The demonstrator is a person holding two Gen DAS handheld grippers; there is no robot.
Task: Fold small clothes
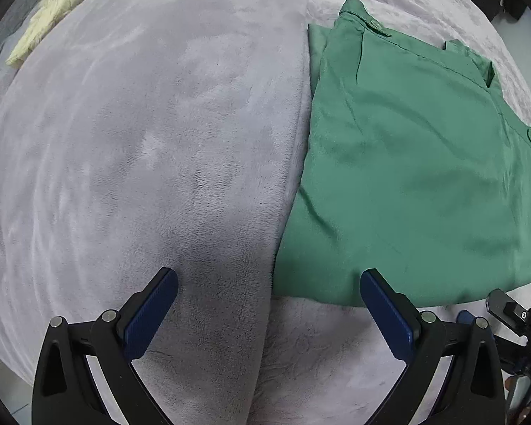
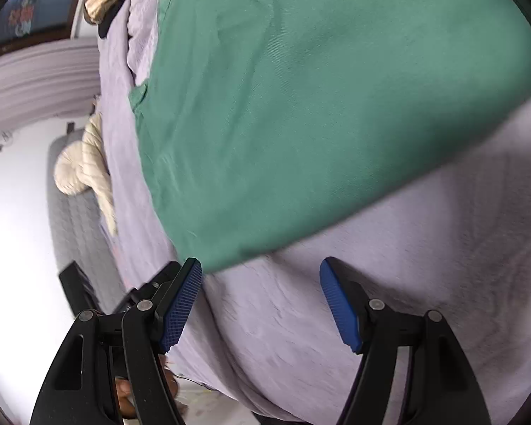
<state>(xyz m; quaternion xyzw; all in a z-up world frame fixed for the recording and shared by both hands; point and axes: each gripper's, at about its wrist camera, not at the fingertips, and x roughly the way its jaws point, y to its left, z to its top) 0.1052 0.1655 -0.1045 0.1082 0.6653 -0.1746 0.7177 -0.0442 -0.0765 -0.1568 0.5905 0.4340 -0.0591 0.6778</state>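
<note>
A green garment with buttoned tabs lies folded flat on the grey fleece blanket, at the right of the left wrist view. My left gripper is open and empty, just above the garment's near left corner. In the right wrist view the same green garment fills the upper middle. My right gripper is open and empty, hovering just off the garment's near corner over the blanket.
A cream quilted cloth lies at the far left; it also shows in the right wrist view at the bed's edge. The right gripper's black body shows at the lower right of the left wrist view. The white floor lies past the bed edge.
</note>
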